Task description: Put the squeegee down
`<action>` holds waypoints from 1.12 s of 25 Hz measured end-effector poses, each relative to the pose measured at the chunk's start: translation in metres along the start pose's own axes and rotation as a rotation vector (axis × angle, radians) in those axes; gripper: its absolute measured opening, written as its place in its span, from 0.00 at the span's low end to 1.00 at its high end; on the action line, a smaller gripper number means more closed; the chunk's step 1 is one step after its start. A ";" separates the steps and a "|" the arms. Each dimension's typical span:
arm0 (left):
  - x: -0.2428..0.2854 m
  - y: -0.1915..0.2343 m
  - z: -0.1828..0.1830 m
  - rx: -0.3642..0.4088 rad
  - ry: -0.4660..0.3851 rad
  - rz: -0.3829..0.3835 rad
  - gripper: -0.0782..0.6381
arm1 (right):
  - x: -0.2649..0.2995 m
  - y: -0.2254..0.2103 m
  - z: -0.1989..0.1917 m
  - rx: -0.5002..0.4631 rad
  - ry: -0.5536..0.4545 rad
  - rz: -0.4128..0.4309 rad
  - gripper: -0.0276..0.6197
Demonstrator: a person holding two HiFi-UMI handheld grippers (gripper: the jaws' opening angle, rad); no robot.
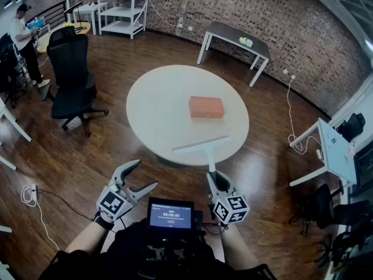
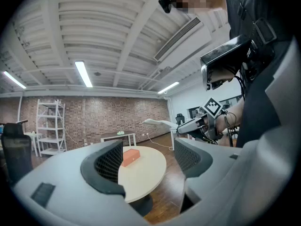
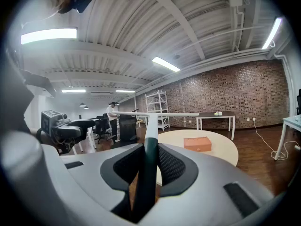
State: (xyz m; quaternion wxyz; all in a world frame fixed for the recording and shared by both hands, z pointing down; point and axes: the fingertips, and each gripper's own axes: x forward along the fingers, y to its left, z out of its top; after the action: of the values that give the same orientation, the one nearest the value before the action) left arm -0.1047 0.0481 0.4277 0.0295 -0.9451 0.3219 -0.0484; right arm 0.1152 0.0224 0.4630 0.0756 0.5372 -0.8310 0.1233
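Note:
My right gripper [image 1: 214, 178] is shut on the dark handle of a white squeegee [image 1: 202, 145]. The squeegee's long blade hangs over the near edge of the round white table [image 1: 157, 98]. In the right gripper view the squeegee [image 3: 149, 126] rises straight up from between the jaws, its blade level across the view. My left gripper [image 1: 137, 177] is open and holds nothing, low at the left over the wooden floor. The left gripper view shows the table [image 2: 146, 166] between its jaws and the squeegee [image 2: 160, 123] at the right.
An orange-pink block [image 1: 206, 107] lies on the table's right half. A black office chair [image 1: 71, 74] stands to the left, a grey desk [image 1: 236, 37] behind, white shelving [image 1: 122, 7] at the back. A person [image 1: 23, 39] stands far left. A white desk [image 1: 329, 147] is at the right.

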 end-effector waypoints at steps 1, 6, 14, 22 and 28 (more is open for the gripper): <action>-0.001 0.004 -0.001 0.010 -0.003 -0.004 0.57 | 0.005 -0.002 -0.001 0.005 0.002 -0.007 0.22; -0.001 0.025 -0.006 0.032 -0.005 -0.009 0.57 | 0.032 -0.020 -0.006 0.012 0.026 -0.043 0.22; 0.039 0.051 -0.016 -0.012 0.006 -0.005 0.57 | 0.100 -0.096 -0.042 0.012 0.142 -0.091 0.22; 0.127 0.105 -0.025 -0.033 0.042 0.032 0.57 | 0.219 -0.204 -0.103 0.075 0.288 -0.129 0.22; 0.212 0.145 -0.033 -0.068 0.069 0.047 0.57 | 0.294 -0.273 -0.158 0.089 0.399 -0.154 0.22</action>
State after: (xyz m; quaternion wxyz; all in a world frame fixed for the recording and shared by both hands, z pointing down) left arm -0.0296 -0.1971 0.4629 -0.0125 -0.9354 0.3464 -0.0694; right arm 0.2422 -0.2971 0.7241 0.2240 0.5670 -0.7497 0.2575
